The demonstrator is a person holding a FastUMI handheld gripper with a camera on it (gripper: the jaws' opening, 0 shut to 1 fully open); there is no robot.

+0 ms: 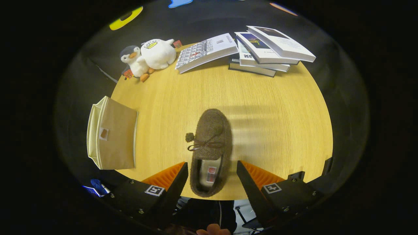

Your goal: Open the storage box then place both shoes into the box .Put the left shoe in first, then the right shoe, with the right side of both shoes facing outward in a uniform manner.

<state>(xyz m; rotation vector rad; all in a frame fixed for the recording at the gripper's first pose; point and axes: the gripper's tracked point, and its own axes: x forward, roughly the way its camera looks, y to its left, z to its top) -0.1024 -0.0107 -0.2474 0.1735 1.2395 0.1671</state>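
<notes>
A brown fuzzy slipper (210, 147) with a bow and pom-pom lies on the wooden table (277, 124), toe pointing away from me, heel at the near edge. My gripper (212, 171) is open, and the slipper's heel end sits between the two fingers with a gap on each side, neither finger touching it. A beige fabric storage box (112, 133) stands to the left of the slipper at the table's left edge, its lid down.
Two plush toys, a penguin (135, 62) and a white duck (159, 53), sit at the far left. An open book (205, 51) and a stack of books (267, 50) lie along the far edge. A person's fingers (212, 231) show below the gripper.
</notes>
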